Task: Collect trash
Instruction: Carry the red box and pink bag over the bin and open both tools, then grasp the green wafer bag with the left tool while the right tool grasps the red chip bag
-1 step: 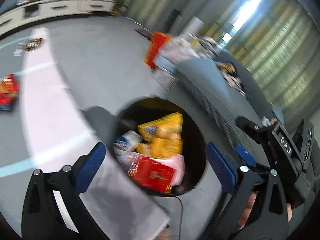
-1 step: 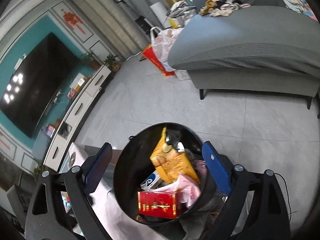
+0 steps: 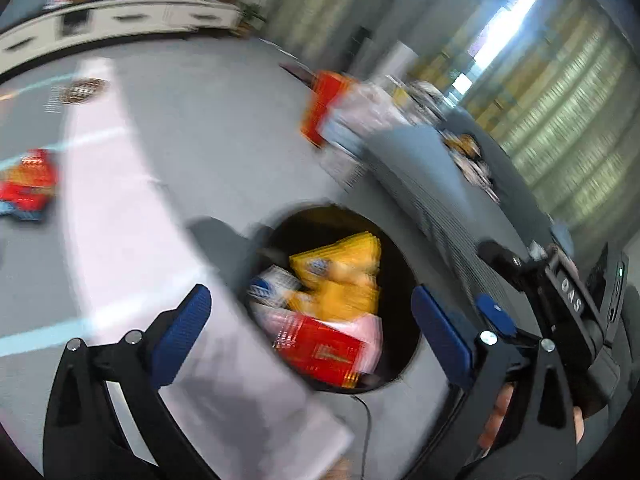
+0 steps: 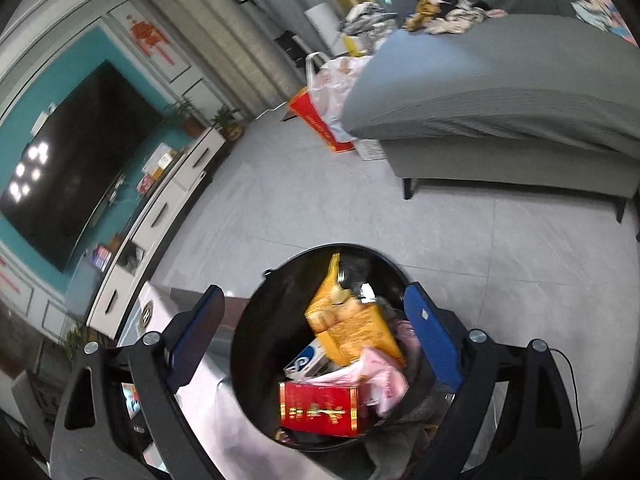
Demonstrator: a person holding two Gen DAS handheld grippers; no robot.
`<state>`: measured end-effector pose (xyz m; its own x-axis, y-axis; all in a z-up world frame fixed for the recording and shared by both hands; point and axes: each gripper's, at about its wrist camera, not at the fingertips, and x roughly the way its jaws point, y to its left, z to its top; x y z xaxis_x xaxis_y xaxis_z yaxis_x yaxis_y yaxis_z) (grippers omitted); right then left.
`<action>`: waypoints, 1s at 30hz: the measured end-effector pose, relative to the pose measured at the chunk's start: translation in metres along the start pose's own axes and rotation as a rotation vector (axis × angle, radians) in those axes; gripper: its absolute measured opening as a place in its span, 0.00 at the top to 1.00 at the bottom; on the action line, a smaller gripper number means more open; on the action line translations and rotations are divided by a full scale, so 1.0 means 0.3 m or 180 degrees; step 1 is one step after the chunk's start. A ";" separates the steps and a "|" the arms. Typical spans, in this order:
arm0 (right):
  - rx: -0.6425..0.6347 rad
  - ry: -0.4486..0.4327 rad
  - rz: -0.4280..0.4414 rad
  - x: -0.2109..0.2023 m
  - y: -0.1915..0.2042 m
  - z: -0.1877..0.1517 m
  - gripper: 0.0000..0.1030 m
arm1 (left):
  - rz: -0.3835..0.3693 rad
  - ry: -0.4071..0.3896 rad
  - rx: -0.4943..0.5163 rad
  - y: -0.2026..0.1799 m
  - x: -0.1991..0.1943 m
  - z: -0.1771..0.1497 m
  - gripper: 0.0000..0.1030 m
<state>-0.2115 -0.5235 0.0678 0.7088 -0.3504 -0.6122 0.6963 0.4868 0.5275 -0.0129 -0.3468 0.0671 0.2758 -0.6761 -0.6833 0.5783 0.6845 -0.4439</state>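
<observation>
Flanking the bin [image 4: 256,344]: white table [image 3: 132,248], grey sofa [image 4: 500,92], red bag [image 4: 316,120].

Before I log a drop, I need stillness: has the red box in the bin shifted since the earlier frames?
No. The red box sits at the bin's near rim, under the pink bag, as before.

Setting: home living room. Indicators: wall-mounted TV [image 4: 76,164] on a teal wall at left, low white cabinet [image 4: 160,216] beneath it, grey sofa [image 4: 500,92] with clothes [image 4: 452,16] at far right, curtains [image 4: 224,32], potted plants [image 4: 224,120], tiled floor [image 4: 320,208].
</observation>
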 end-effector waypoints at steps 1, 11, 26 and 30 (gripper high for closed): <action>-0.0123 0.0027 0.0036 0.009 0.042 -0.008 0.13 | 0.0165 -0.0104 -0.0098 0.065 -0.053 0.014 0.03; -0.1261 0.0696 0.0793 0.206 0.604 -0.204 0.13 | 0.2389 -0.0989 -0.1815 0.898 -0.656 0.089 0.03; -0.1618 0.1763 0.0938 0.676 1.002 -0.532 0.24 | 0.2605 -0.0566 -0.3079 1.480 -0.625 0.067 0.32; -0.1806 0.1693 0.0837 0.672 1.012 -0.568 0.41 | 0.2777 -0.0649 -0.2885 1.471 -0.606 0.056 0.51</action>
<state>0.1236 -0.3098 0.0042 0.5930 0.1883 -0.7828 0.2507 0.8808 0.4018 0.2051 0.0737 0.0050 0.4573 0.1160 -0.8817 -0.5608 0.8071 -0.1846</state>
